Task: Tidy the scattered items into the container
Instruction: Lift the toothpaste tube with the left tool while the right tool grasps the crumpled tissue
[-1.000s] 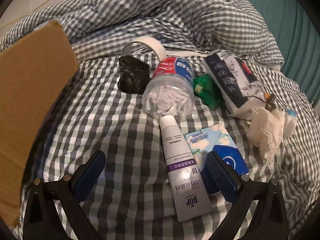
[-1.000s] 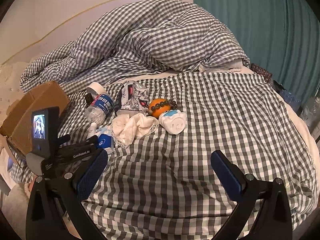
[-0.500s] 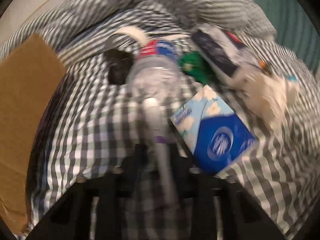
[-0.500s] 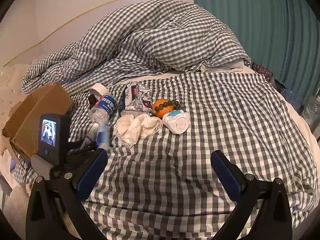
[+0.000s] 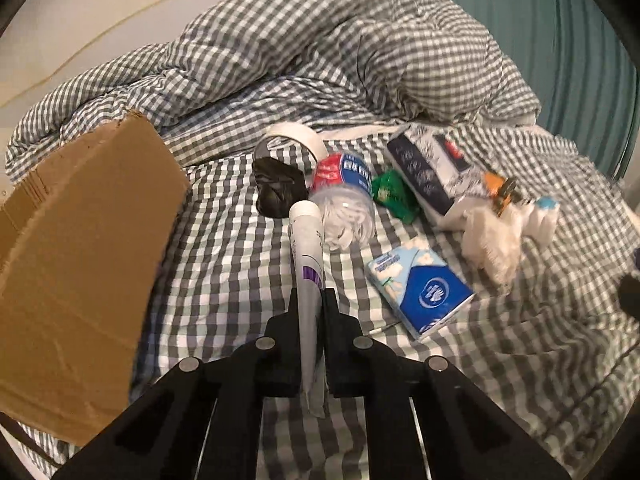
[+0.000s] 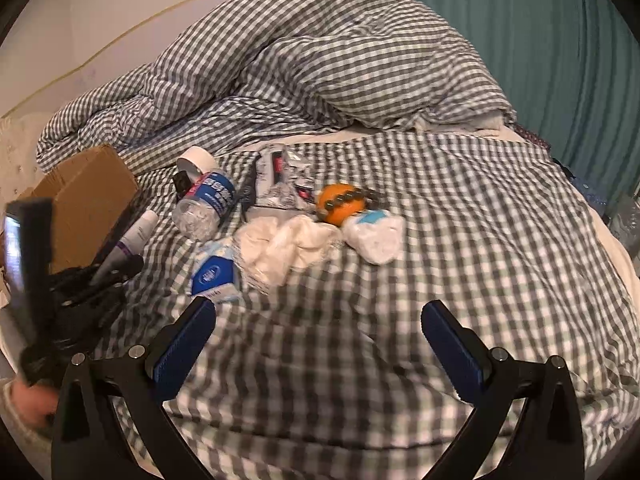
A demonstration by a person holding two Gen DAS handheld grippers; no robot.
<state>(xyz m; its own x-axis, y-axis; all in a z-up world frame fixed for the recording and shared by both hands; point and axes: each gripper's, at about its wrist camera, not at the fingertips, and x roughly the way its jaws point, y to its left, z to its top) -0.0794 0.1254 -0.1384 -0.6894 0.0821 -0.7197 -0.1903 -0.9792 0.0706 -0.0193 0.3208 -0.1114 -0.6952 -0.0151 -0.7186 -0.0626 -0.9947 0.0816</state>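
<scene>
My left gripper (image 5: 310,300) is shut on a white tube with a purple band (image 5: 306,248) and holds it lifted above the bed, cap pointing away; it also shows in the right wrist view (image 6: 134,236). The cardboard box (image 5: 80,248) stands to its left. On the checked sheet lie a plastic bottle (image 5: 344,196), a blue tissue pack (image 5: 420,296), a green packet (image 5: 394,192), a black bundle (image 5: 276,192), a printed pouch (image 5: 428,168), a white cloth (image 6: 288,246) and an orange with beads (image 6: 340,202). My right gripper (image 6: 318,344) is open and empty over bare sheet.
A rumpled checked duvet (image 6: 300,68) is piled at the back of the bed. A teal curtain (image 6: 540,40) hangs at the right. A white tape roll (image 5: 292,136) lies behind the bottle. The bed edge falls away at the right.
My left gripper closed on the white tube and lifted it off the sheet, tilting back. The right gripper shifted only slightly.
</scene>
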